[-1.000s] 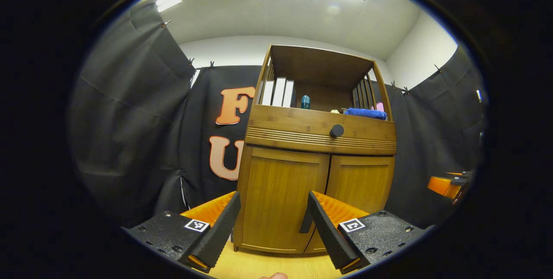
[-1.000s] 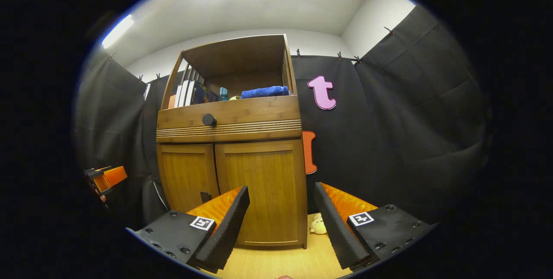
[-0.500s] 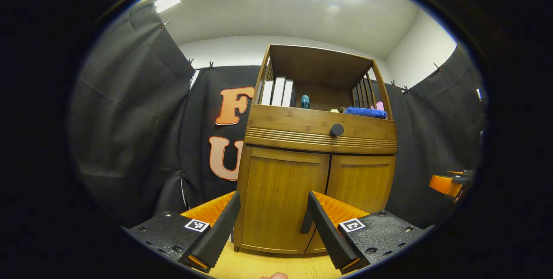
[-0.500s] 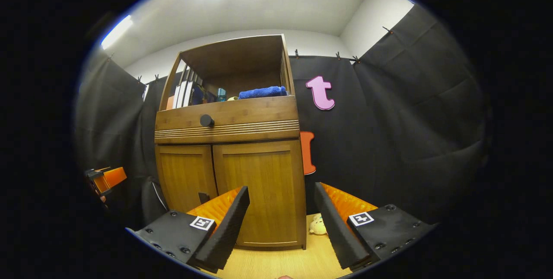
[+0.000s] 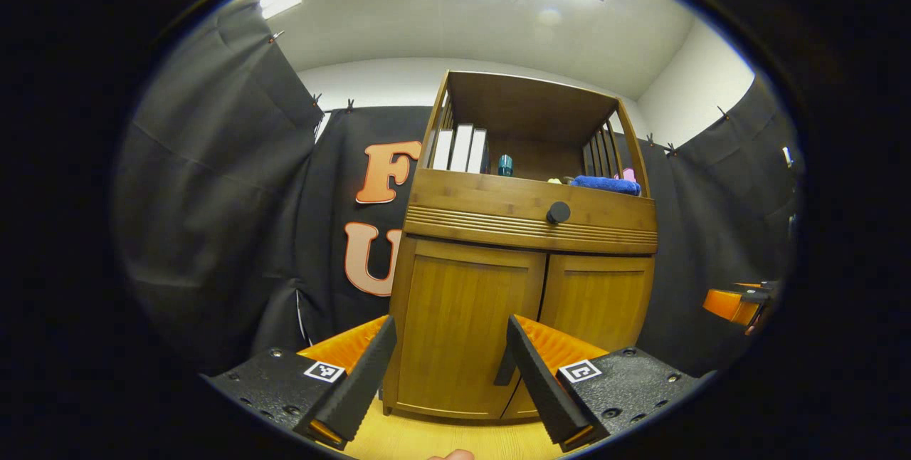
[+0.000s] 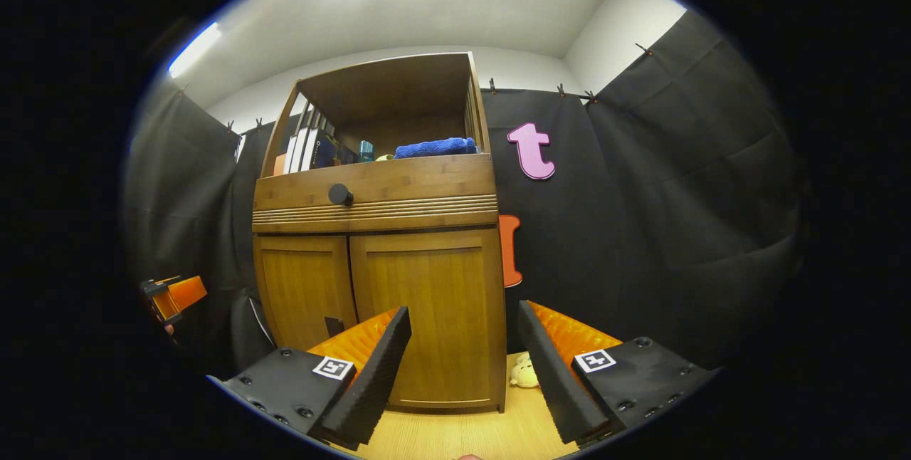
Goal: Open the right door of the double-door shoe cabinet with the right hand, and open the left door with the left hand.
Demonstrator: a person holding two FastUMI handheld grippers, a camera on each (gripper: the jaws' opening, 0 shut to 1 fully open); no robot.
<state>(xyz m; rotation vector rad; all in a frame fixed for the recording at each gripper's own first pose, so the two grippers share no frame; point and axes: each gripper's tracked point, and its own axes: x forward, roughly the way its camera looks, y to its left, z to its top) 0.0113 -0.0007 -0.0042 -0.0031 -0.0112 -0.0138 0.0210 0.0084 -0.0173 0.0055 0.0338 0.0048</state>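
Note:
The wooden shoe cabinet (image 5: 530, 193) stands on a light wood floor, both lower doors closed. In the left gripper view the left door (image 5: 462, 303) lies straight ahead between my fingers, with the right door (image 5: 601, 303) beside it. A small dark handle (image 5: 502, 369) shows at the left door's lower inner edge. My left gripper (image 5: 450, 322) is open and short of the door. In the right gripper view the right door (image 6: 427, 296) is ahead, the left door (image 6: 302, 289) beside it. My right gripper (image 6: 464, 309) is open, holding nothing, apart from the cabinet.
A drawer with a round black knob (image 5: 558, 212) sits above the doors. The open shelf holds books (image 5: 459, 150), a teal bottle (image 5: 504, 165) and a blue towel (image 6: 435, 147). A small plush toy (image 6: 523, 372) lies on the floor right of the cabinet. Black cloth walls surround it.
Both grippers have edged slightly toward the cabinet, which looks a little larger. Both stay open, and the doors remain closed.

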